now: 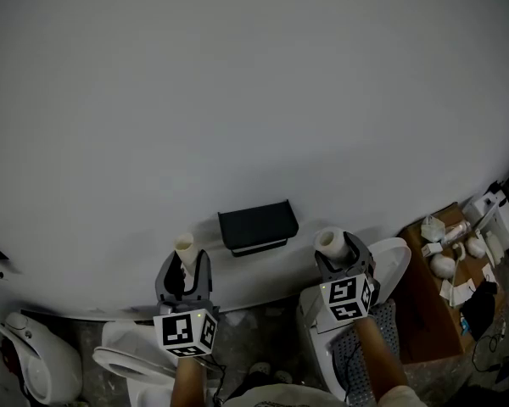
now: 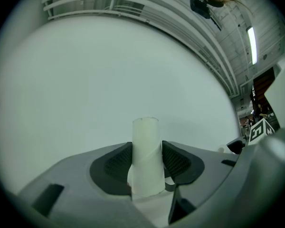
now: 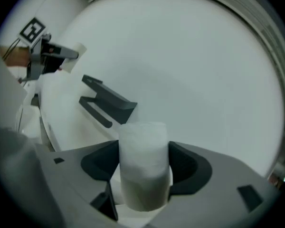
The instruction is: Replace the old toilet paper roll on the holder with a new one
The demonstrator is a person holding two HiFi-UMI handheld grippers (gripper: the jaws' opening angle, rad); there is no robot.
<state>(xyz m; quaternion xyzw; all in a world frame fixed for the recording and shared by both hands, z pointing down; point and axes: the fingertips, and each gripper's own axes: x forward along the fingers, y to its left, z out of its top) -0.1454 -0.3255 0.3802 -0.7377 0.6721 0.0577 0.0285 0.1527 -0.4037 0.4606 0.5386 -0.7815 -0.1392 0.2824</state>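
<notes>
With the fingers of the left gripper [image 1: 185, 270] we clamp a thin, bare tube [image 1: 184, 247], with those of the right gripper [image 1: 343, 258] a thick white roll [image 1: 330, 242]; the black holder [image 1: 257, 225] is between them.

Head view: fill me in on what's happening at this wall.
A person stands facing a white wall with a tool on each side. The left tool is shut on a bare cardboard tube, apparently the old roll's core. The right tool is shut on a thicker white toilet paper roll. The black holder on the wall between them has nothing on it, so the new roll is not yet mounted.
</notes>
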